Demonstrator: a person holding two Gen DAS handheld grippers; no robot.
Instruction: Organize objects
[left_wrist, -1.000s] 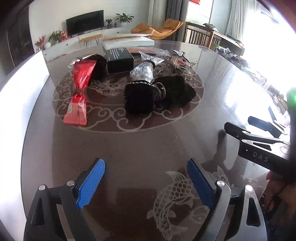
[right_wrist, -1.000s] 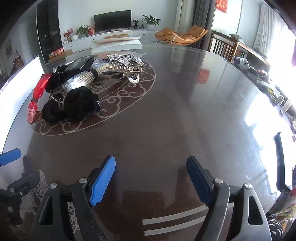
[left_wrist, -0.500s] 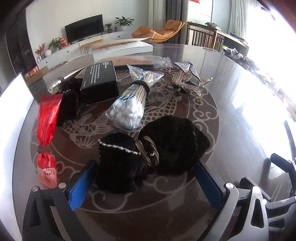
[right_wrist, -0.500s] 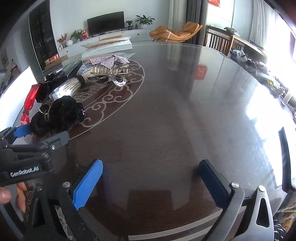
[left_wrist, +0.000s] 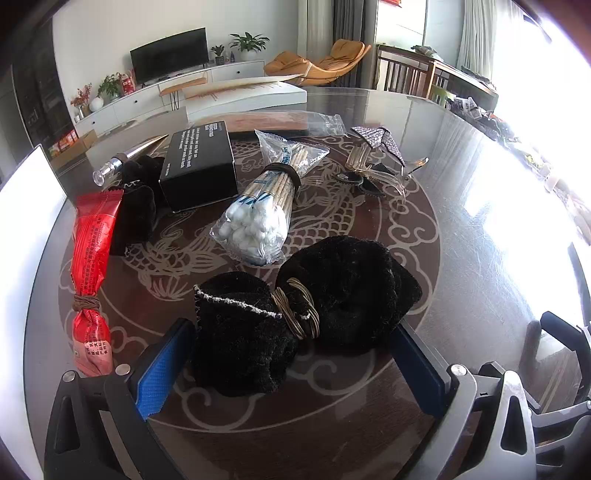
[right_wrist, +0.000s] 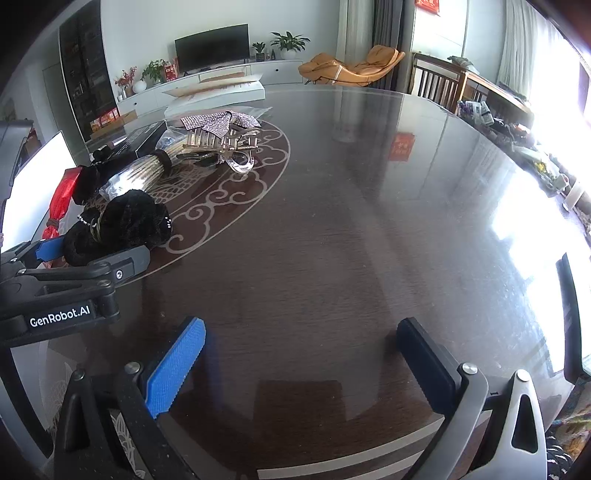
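Observation:
A black fluffy hair accessory (left_wrist: 306, 310) with a brown band round its middle lies on the dark round table (left_wrist: 461, 229). My left gripper (left_wrist: 291, 365) is open, its blue pads on either side of the near end of the accessory. In the right wrist view the accessory (right_wrist: 122, 225) lies at the left, with the left gripper (right_wrist: 92, 254) around it. My right gripper (right_wrist: 299, 354) is open and empty over bare table.
Behind lie a bag of cotton swabs (left_wrist: 262, 210), a black box (left_wrist: 197, 166), a red snack packet (left_wrist: 90, 269), a black pouch (left_wrist: 135, 210), a silver tube (left_wrist: 122, 160) and hair clips (left_wrist: 376, 166). A white board (left_wrist: 26, 206) stands at the left.
My left gripper has moved forward across the table to the black fluffy accessory, which now sits between its open fingers. My right gripper has shifted slightly and stays open.

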